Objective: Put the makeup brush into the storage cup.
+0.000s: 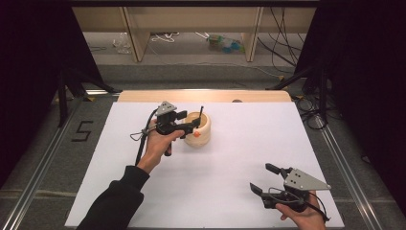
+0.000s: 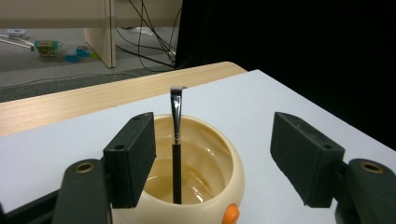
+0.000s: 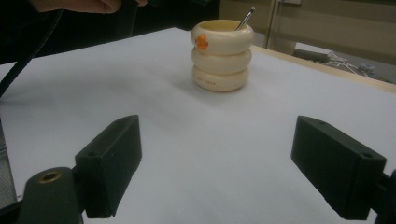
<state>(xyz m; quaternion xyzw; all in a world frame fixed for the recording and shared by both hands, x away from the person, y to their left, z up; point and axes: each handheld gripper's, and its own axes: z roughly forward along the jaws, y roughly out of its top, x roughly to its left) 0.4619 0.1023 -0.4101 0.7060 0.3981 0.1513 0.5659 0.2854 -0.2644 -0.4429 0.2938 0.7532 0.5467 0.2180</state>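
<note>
While the cream pot [image 1: 199,129] sits mid-sheet, bare white sheet [image 1: 230,167] lies all round. Left gripper [image 2: 212,158] gapes wide over the pot's brush [image 2: 176,154], holding nothing. Right gripper [image 3: 217,163] wide, empty, near the front edge.

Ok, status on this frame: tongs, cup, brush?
Left tongs open at the cup rim, holding nothing. Right tongs open, low over the sheet, apart from the cup. Brush stands in the cup, leaning on its rim. Nothing in the way.
</note>
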